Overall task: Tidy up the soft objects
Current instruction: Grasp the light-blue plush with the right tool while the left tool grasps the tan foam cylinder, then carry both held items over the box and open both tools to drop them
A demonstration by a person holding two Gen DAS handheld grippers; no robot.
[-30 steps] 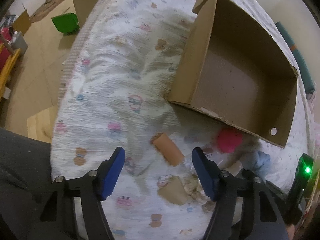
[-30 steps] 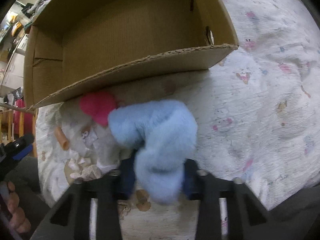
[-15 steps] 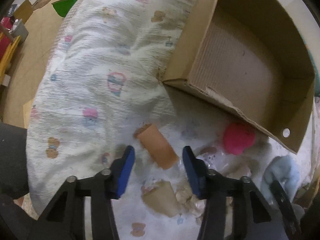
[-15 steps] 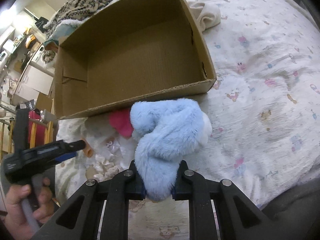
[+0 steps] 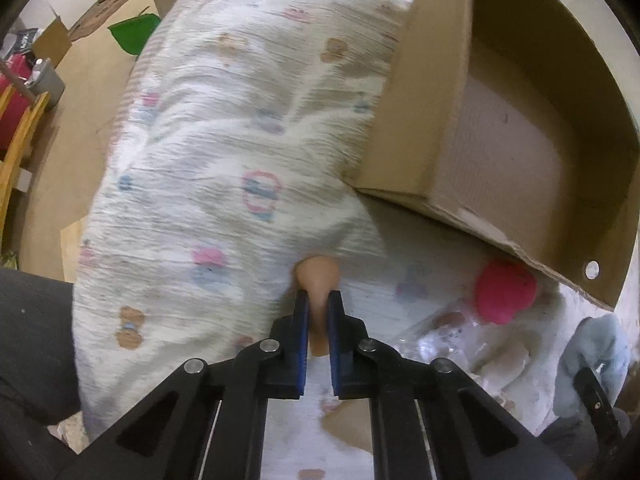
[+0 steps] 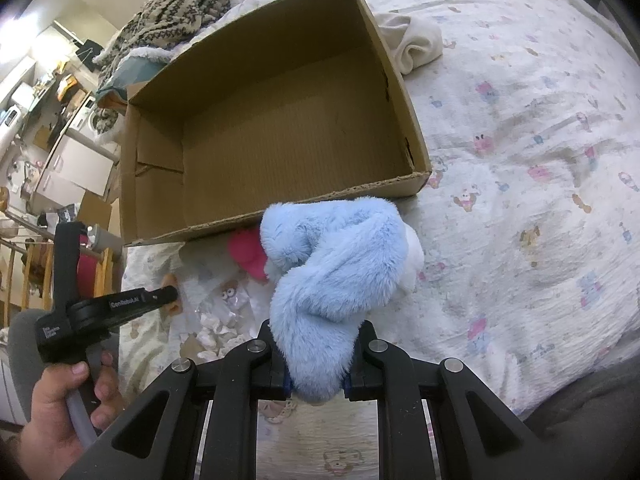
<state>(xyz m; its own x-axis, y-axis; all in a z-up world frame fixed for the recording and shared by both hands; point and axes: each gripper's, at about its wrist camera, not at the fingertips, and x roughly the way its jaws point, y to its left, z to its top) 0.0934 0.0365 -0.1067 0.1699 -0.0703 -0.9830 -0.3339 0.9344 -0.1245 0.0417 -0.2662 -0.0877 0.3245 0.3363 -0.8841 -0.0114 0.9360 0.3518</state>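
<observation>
My left gripper [image 5: 318, 300] is shut on a small tan soft cylinder [image 5: 319, 278] lying on the printed bedsheet [image 5: 208, 160]. My right gripper [image 6: 316, 344] is shut on a fluffy light-blue plush toy [image 6: 336, 264] and holds it up in front of the near wall of an open cardboard box [image 6: 280, 152]. The box [image 5: 500, 128] is empty inside. A pink soft ball [image 5: 505, 294] lies by the box's near wall; it also shows in the right wrist view [image 6: 248, 252]. The blue plush also shows at the right edge of the left wrist view [image 5: 592, 364].
Crumpled clear plastic and white and tan scraps [image 6: 216, 320] lie on the sheet between the grippers. A cream cloth [image 6: 416, 44] lies right of the box, a patterned knit [image 6: 172, 16] behind it. The bed's left edge drops to a floor with a green bin [image 5: 134, 32].
My left gripper moved forward and closed on the tan cylinder. My right gripper lifted the blue plush up and back, so more of the box shows.
</observation>
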